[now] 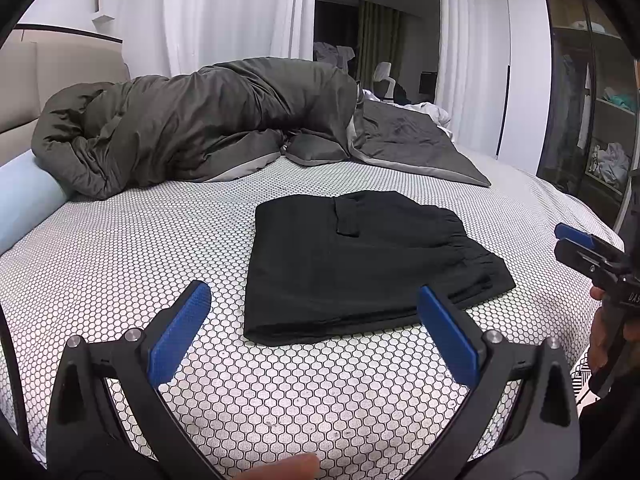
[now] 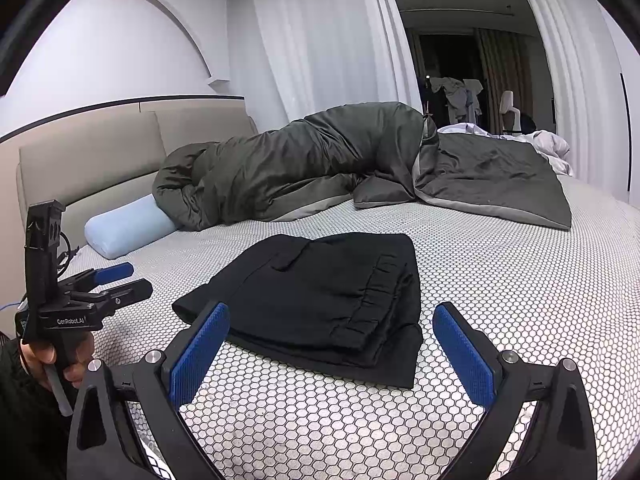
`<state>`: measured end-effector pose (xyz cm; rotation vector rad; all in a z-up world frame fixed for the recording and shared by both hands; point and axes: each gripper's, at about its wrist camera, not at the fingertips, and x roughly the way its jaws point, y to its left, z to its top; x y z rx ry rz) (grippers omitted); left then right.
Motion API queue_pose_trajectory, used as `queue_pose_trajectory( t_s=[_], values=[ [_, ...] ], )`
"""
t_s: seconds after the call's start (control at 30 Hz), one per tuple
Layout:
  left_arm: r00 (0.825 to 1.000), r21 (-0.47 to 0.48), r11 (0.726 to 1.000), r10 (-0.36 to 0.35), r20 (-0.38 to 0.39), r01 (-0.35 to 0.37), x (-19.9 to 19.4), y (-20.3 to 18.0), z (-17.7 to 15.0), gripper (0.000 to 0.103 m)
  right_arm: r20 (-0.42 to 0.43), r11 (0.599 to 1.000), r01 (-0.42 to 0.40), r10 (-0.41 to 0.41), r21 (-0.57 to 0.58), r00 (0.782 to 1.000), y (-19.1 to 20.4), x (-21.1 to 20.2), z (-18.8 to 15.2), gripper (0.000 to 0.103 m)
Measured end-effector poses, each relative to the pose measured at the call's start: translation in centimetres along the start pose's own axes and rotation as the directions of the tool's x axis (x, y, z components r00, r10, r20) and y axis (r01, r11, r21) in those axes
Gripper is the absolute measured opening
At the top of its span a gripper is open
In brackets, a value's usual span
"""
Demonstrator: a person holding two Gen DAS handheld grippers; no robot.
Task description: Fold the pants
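Left wrist view: I saw the black pants [image 1: 360, 264] folded into a flat bundle on the bed [image 1: 140, 248], well short of the grey duvet [image 1: 192, 128]. My left hand-held gripper [image 1: 314, 320] stood wide open, holding nothing, just before the bundle's near edge.

Right wrist view: my right hand-held gripper [image 2: 331, 340] was likewise spread wide and empty, the pants just beyond its blue pads [image 2: 200, 352]. A pale blue pillow [image 2: 124, 232] lay by the headboard [image 2: 100, 152].

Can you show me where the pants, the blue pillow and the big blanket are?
pants [image 1: 352, 264]: left wrist view, middle of the folded stack.
pillow [image 2: 128, 230]: right wrist view, its middle.
blanket [image 2: 288, 164]: right wrist view, the bunched-up part.
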<state>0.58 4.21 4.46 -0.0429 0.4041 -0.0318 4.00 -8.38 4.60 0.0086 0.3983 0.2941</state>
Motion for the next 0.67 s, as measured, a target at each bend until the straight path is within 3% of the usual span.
queue_pose_trajectory(
  t_s=[0.67],
  values=[
    [1.0,0.003,1.0,-0.003,0.004,0.003,-0.08,-0.04,0.08,0.102,-0.008,1.0,0.0,0.0,-0.005,1.0,0.16,0.09,-0.07,0.103]
  ],
)
